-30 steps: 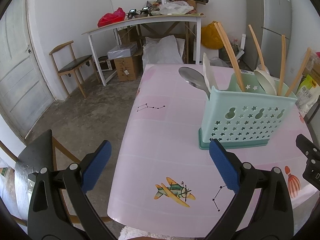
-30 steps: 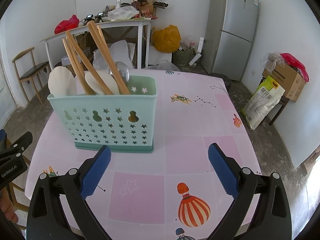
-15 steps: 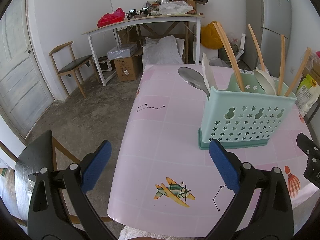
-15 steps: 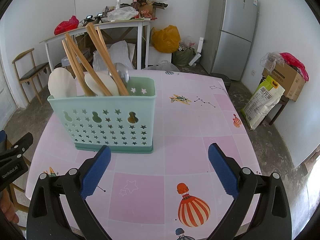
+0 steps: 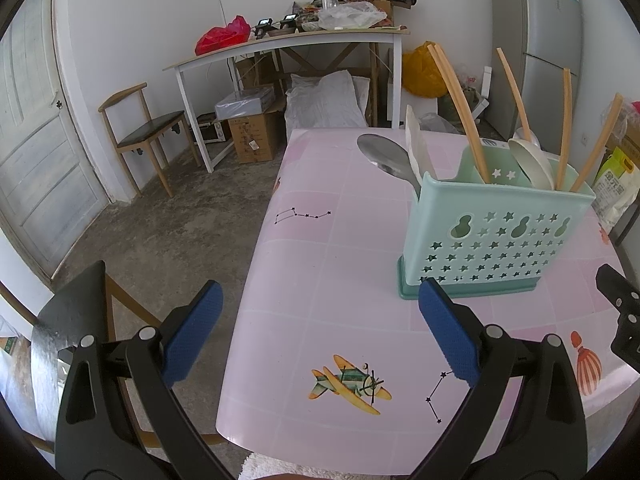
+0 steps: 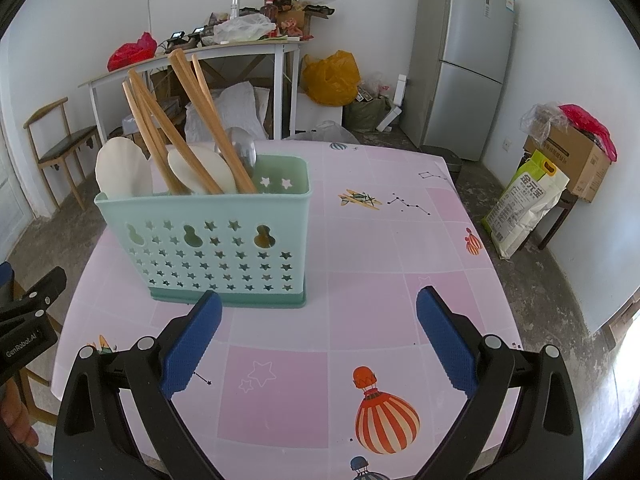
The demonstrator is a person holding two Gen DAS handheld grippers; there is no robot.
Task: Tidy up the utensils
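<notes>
The left gripper [image 5: 318,332] hangs spread and empty over the table's [image 5: 304,264] near edge; just ahead to its right stands the green holder [image 6: 208,240], spoons [image 6: 122,170] and chopsticks [image 6: 208,120] upright inside; the right gripper [image 6: 318,334] is spread too, empty. Nothing looks loose, so best keep clear of the leaning sticks.

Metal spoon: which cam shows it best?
Left wrist. The metal spoon shows its whole bowl there, leaning out over the end of the caddy. In the right wrist view its bowl is partly hidden behind chopsticks.
</notes>
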